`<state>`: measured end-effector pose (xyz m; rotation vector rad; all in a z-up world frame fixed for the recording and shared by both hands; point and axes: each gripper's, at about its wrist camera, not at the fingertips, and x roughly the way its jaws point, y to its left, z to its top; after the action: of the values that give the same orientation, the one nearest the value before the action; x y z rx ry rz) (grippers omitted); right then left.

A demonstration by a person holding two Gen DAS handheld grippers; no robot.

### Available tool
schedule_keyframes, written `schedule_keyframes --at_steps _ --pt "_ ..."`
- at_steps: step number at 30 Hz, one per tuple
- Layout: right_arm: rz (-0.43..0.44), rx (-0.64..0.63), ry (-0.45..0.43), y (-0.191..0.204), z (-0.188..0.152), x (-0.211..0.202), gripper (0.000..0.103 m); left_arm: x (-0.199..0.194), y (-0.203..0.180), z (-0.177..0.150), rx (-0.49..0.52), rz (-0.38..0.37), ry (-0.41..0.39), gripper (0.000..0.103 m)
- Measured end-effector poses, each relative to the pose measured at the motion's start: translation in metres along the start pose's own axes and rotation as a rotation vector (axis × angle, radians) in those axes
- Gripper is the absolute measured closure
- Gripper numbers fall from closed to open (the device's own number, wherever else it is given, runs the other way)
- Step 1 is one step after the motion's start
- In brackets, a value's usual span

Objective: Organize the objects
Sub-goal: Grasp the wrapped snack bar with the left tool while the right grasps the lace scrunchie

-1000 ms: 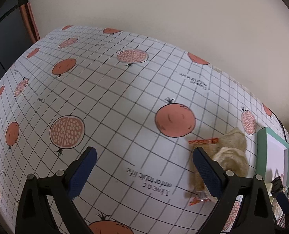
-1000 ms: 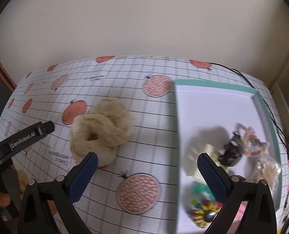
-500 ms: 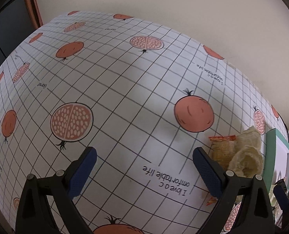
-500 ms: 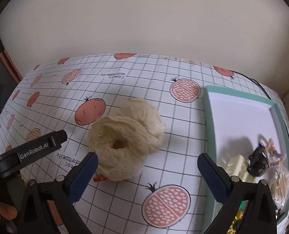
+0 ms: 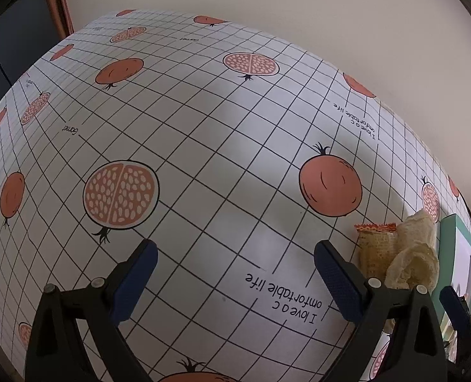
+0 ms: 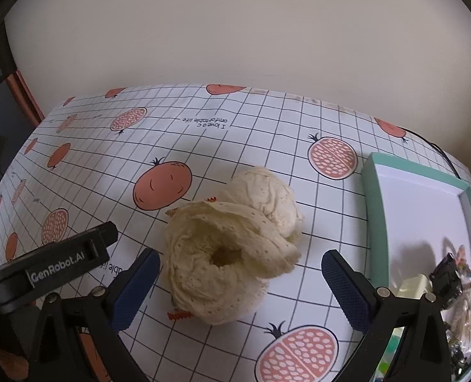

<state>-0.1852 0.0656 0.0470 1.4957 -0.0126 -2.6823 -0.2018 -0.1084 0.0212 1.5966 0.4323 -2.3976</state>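
A cream lace cloth bundle [image 6: 232,248] lies crumpled on the pomegranate-print tablecloth [image 6: 251,140], covering most of an orange snack packet [image 6: 178,315]. My right gripper [image 6: 238,289] is open, its fingers on either side of the bundle's near end. In the left wrist view the same bundle [image 5: 417,251] and packet [image 5: 377,245] lie at the far right. My left gripper [image 5: 234,277] is open over bare tablecloth [image 5: 203,146], left of them. The left gripper's body [image 6: 47,264] shows at the left of the right wrist view.
A teal-rimmed white tray [image 6: 372,197] stands right of the bundle, holding a small black item [image 6: 445,280], a cream block [image 6: 413,286] and other small things. Its edge [image 5: 448,245] appears in the left wrist view. A beige wall [image 6: 235,31] runs behind the table.
The right gripper has swung left from the tray to the cloth bundle, which now sits between its fingers. The left gripper has drifted left, so bundle and packet slid toward its right edge.
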Motion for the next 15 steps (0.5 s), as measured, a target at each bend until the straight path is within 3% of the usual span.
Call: schedule_keyframes --at_steps 15 --pt "-0.018 0.051 0.010 -0.025 0.001 0.009 0.000 -0.002 -0.019 -0.002 0.037 -0.053 -0.010 0.004"
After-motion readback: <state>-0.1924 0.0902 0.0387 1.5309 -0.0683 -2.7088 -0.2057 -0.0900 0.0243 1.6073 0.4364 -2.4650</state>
